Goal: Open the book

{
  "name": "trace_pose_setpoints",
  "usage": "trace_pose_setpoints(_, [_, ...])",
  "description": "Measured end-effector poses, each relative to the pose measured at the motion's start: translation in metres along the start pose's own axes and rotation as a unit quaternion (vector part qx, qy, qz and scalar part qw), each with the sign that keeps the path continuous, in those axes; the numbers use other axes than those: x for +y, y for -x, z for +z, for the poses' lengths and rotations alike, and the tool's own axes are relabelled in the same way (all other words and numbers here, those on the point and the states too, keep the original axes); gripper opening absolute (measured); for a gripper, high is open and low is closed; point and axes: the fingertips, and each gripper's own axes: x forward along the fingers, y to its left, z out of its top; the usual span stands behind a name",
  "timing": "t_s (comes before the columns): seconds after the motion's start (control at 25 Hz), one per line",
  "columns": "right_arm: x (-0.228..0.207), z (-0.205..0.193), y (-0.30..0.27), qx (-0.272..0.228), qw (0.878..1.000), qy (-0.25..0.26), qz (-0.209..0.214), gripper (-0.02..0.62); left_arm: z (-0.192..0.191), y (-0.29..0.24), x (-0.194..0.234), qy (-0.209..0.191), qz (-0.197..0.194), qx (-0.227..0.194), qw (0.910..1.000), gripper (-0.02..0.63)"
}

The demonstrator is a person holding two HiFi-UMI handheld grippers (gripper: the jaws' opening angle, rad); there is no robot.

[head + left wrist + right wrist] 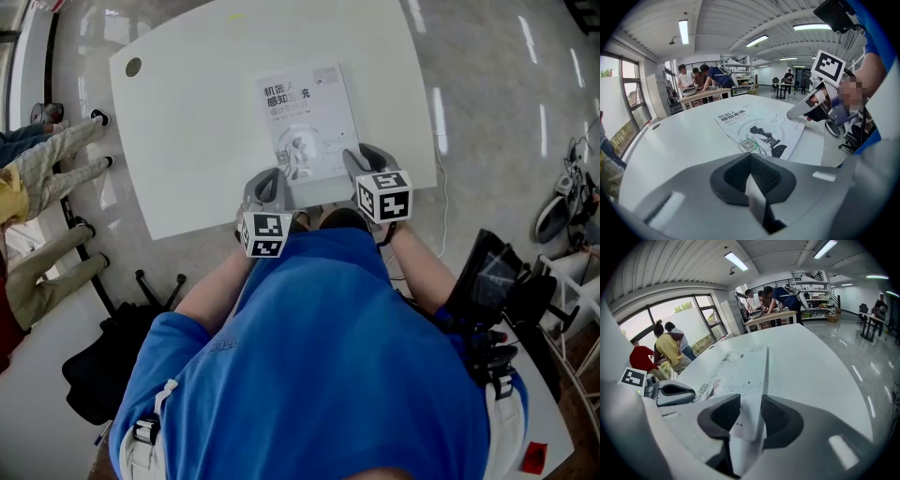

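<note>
The title 机器人感知系统 is printed on the cover of the book [307,117]; the smaller line beneath it cannot be read with certainty. A QR code [749,144] is seen lower on the cover. One book is counted, closed and flat on the white table [187,122], and two grippers. The right gripper [361,161] is spread wide, with the book's near right corner between its pads [723,416], seemingly unpressed. The left gripper [270,180] is closed to a sliver just beside the near left corner, and none of the book is between its jaws.
</note>
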Motion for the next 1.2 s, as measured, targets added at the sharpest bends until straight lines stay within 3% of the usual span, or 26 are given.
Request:
trace_pose_setpoints(0.32, [0.001, -0.001, 0.006, -0.015, 1.000, -0.015, 0.009, 0.133, -0.004, -0.008, -0.002, -0.005, 0.002, 0.006, 1.0000, 0.000])
trace_pose_setpoints(0.84, [0.008, -0.023, 0.027, -0.025, 0.993, -0.101, 0.053, 0.097, -0.005, -0.010, -0.001, -0.008, 0.005, 0.006, 0.9999, 0.000])
trace_pose_setpoints(1.2, [0.011, -0.018, 0.033, -0.031, 0.996, -0.075, 0.037, 0.037, -0.004, -0.012, 0.002, -0.013, 0.007, 0.005, 0.9999, 0.000])
